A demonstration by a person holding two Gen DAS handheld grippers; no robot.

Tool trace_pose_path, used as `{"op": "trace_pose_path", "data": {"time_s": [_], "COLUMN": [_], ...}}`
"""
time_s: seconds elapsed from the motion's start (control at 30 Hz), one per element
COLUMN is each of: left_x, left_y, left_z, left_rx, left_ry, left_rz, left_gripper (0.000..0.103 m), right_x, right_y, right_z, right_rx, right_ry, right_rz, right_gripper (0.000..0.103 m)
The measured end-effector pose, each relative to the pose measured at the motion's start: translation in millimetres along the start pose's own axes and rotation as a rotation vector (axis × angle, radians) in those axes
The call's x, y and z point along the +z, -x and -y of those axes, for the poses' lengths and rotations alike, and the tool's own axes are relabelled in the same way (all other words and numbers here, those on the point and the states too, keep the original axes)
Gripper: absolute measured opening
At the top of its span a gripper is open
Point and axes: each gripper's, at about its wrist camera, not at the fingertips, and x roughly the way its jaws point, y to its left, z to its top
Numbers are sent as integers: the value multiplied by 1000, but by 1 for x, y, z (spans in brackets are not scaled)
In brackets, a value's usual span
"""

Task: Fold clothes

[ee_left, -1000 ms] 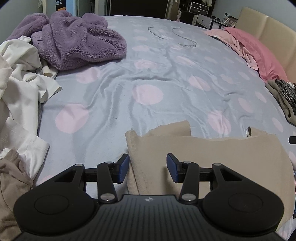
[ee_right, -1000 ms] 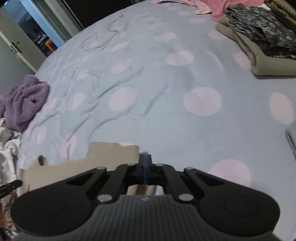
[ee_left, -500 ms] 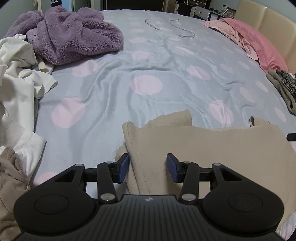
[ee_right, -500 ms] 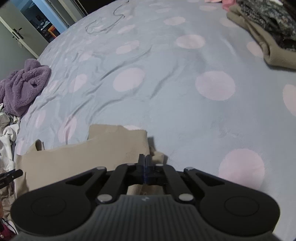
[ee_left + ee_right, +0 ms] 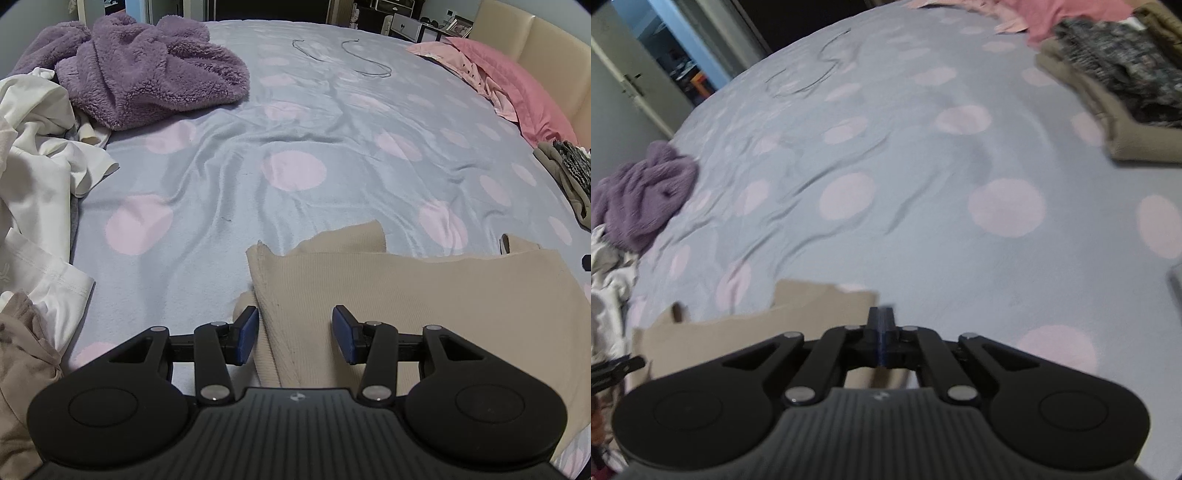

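Far left of the left gripper (image 5: pixel 294 339): white clothes (image 5: pixel 37 162), purple fleece (image 5: pixel 147 74) beyond. Fingers (image 5: pixel 246 334) apart, straddling the left edge of the beige garment (image 5: pixel 424 291), not pressing it. Garment flat on the bed (image 5: pixel 295 140), spreading rightward from the fingers. Right gripper (image 5: pixel 882 334): fingers nearly together, just opened slightly; beige cloth at and behind the tips, grip unclear. Far right: folded pile (image 5: pixel 1126 96).

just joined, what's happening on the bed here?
A person with two handheld grippers is folding a beige garment on the polka-dot bed. The left gripper is open over the garment's left edge. The right gripper looks shut at its right corner; whether it pinches cloth is unclear. Unfolded clothes wait on the left.
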Motion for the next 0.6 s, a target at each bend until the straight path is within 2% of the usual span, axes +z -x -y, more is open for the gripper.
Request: {"op": "trace_pose_path", "data": {"time_s": [0.03,0.1,0.17,0.2,0.23,0.27,0.43,0.6], "left_x": [0,0,0,0,0,0,-1,-2], "left_y": [0,0,-1,-1,-1,-1,-2,-5], "left_z": [0,-1,-2,-2,-2,-2,-2,-2], "left_rx": [-2,-2,-1,0,0,0,-3,4], "left_ry": [-2,-5,-5,-4,-3,-1,-7,-19], "left_rz": [0,0,-1,-2,-2,-2,-6,-17], "left_gripper": [42,42,42,42,42,42,42,41], "right_x": [-2,-5,-8,-10,-12,-13,-10,-5], "right_y": [-2,-6,-11,-14,-16,-19,-16,-11], "right_z": [-4,-11,-15,-16,-16,-17,-13,-1], "right_rx": [4,1,1,-1,-7,-19,-35,-28], "right_ry": [13,42,55,53,52,59,43,-28], "right_rz": [-6,-23,-42,-54,-62,-74,-66,-55], "right_gripper": [9,41,43,38,27,1,1,2]}}
